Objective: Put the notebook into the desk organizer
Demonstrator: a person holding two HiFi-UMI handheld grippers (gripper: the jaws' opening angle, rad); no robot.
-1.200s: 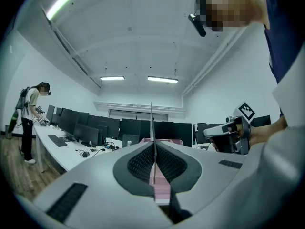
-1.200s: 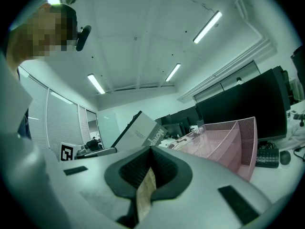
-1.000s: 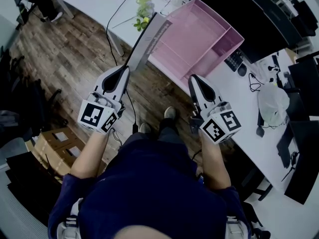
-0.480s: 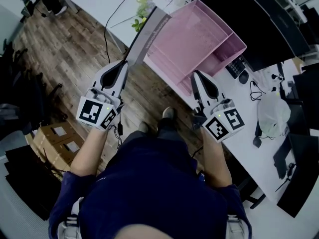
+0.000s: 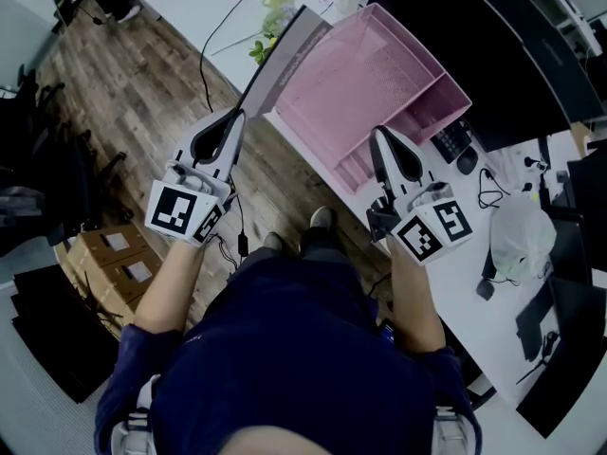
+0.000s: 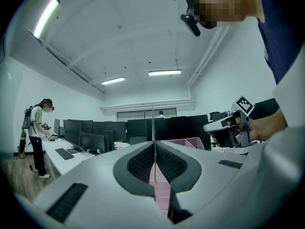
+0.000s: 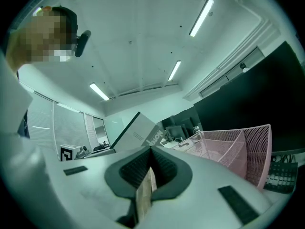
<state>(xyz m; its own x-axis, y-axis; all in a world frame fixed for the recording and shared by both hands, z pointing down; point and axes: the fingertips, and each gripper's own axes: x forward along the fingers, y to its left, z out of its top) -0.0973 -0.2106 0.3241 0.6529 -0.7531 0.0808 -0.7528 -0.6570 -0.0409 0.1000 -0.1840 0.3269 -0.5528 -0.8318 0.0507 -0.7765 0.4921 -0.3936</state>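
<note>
Left gripper (image 5: 238, 116) is clamped fully shut on the near edge of the notebook (image 5: 285, 60). In the left gripper view the cover is seen edge-on as a thin line (image 6: 153, 123) pinched between the pads. The notebook is held in the air over the wood floor (image 5: 142, 93), slanting away from the person, its far end up by the left corner of the pink desk organizer (image 5: 370, 74); it is not inside it yet. The organizer sits on the white desk (image 5: 190, 8), with its mesh walls seen in the right gripper view (image 7: 238, 147). Right gripper (image 5: 377, 134) is held over the near rim of the organizer, jaws brought together at the tips, nothing seen gripped. Both grippers are pointed roughly level toward the desk.
</note>
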